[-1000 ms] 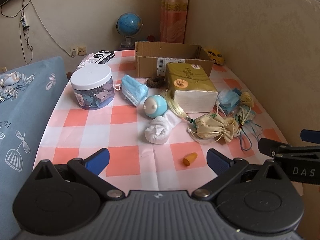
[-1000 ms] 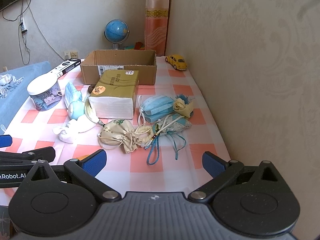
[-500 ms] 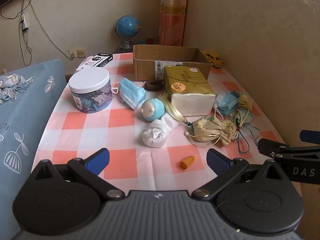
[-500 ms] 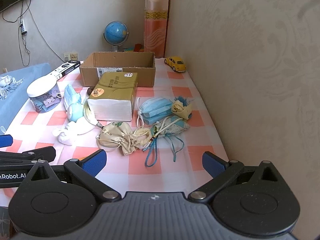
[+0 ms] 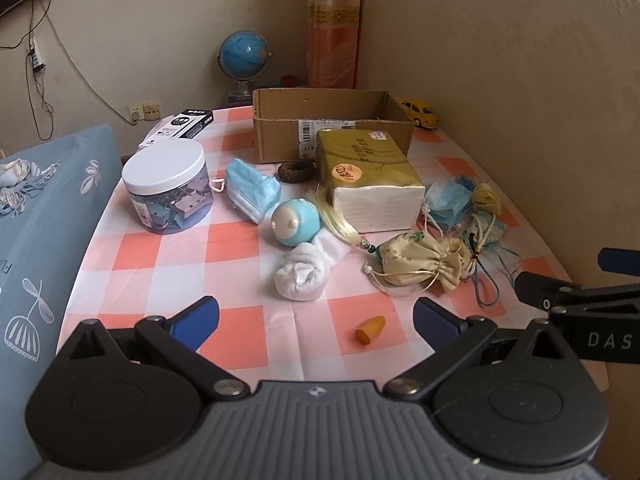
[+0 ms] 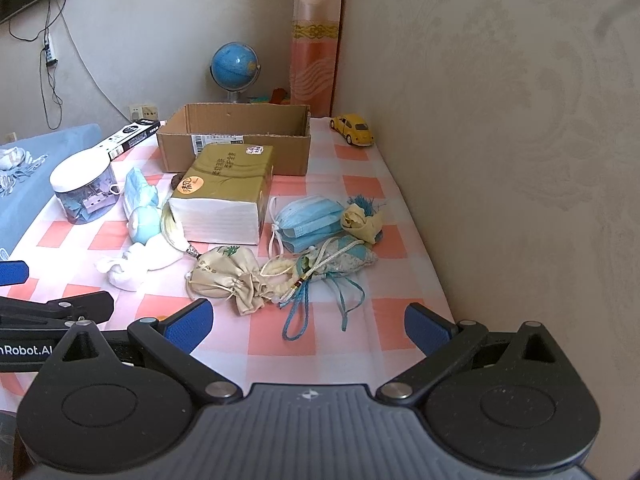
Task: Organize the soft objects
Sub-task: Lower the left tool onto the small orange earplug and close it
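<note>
Soft things lie on the checked table: a white sock (image 5: 306,266) (image 6: 136,262), a beige drawstring pouch (image 5: 420,262) (image 6: 228,276), blue face masks (image 5: 252,188) (image 6: 310,220), a blue sachet with cords (image 6: 340,258) and a gold tissue pack (image 5: 370,178) (image 6: 226,194). An open cardboard box (image 5: 332,120) (image 6: 236,136) stands behind them. My left gripper (image 5: 316,318) is open and empty at the near edge, in front of the sock. My right gripper (image 6: 308,320) is open and empty, in front of the sachet cords.
A clear jar with a white lid (image 5: 168,190), a blue round toy (image 5: 296,222), an orange finger cap (image 5: 370,330), a brown ring (image 5: 296,170), a yellow toy car (image 6: 354,128), a globe (image 6: 234,66). A wall runs along the right; a blue cushion (image 5: 36,240) lies left.
Both grippers have drawn back slightly from the table, so the objects sit a little farther away. Nothing on the table has moved.
</note>
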